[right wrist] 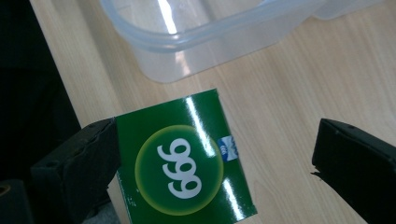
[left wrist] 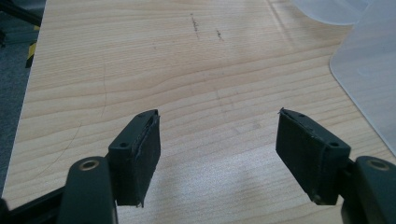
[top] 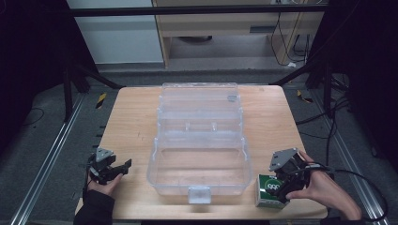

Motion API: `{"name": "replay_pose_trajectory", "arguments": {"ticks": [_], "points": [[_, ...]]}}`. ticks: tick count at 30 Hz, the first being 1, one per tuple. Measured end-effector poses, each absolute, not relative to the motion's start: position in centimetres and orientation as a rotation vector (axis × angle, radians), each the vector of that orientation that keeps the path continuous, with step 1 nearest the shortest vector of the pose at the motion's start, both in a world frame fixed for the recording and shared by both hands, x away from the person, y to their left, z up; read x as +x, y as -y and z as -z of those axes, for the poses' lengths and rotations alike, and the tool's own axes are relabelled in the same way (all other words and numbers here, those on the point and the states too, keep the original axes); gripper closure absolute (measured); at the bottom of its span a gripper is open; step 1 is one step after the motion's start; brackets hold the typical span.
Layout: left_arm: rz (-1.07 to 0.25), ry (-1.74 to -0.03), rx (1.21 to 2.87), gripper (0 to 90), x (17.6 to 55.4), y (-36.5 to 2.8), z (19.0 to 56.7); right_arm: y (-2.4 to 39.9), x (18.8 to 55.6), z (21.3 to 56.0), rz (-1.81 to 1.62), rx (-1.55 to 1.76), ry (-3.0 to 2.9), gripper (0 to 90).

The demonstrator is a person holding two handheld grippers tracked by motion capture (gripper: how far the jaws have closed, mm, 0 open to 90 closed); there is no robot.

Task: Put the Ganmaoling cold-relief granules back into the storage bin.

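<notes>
- Where the wooden table (top: 136, 122) fills the middle of the high view, it carries everything else, its pale top bare on the left side.
- The clear plastic box (top: 199, 154) sits in the middle of the table with its lid swung open toward the far edge; its near wall has a latch tab facing the person.
- The right gripper (top: 285, 185), held in the person's right hand (top: 324, 190), hangs over the table's near right corner, just right of the box. In the right gripper view its jaws stand spread wide, one pad against the side of the carton and the other well clear of it, so nothing is pinched.
- The left gripper (top: 123, 166) rests low at the table's near left corner, jaws spread apart over bare wood.
- The green carton (top: 271, 190), printed with "999" in a yellow-green circle, lies on the table just beside the box's near right corner, between the right gripper's open jaws.
</notes>
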State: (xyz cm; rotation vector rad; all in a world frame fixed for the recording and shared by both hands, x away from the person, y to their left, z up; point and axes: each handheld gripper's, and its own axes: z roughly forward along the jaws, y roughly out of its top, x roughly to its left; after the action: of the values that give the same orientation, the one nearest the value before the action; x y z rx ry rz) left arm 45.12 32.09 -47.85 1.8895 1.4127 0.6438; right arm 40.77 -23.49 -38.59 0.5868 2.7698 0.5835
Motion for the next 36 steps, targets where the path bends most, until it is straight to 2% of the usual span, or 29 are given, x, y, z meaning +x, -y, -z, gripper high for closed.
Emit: {"name": "replay_pose_trajectory", "arguments": {"ticks": [36], "points": [[-0.642, -1.412, 1.896, 30.1, 45.2, -32.1, 47.9, 22.2, 41.2, 44.1, -0.265, 0.423, -2.983, 5.1]]}}
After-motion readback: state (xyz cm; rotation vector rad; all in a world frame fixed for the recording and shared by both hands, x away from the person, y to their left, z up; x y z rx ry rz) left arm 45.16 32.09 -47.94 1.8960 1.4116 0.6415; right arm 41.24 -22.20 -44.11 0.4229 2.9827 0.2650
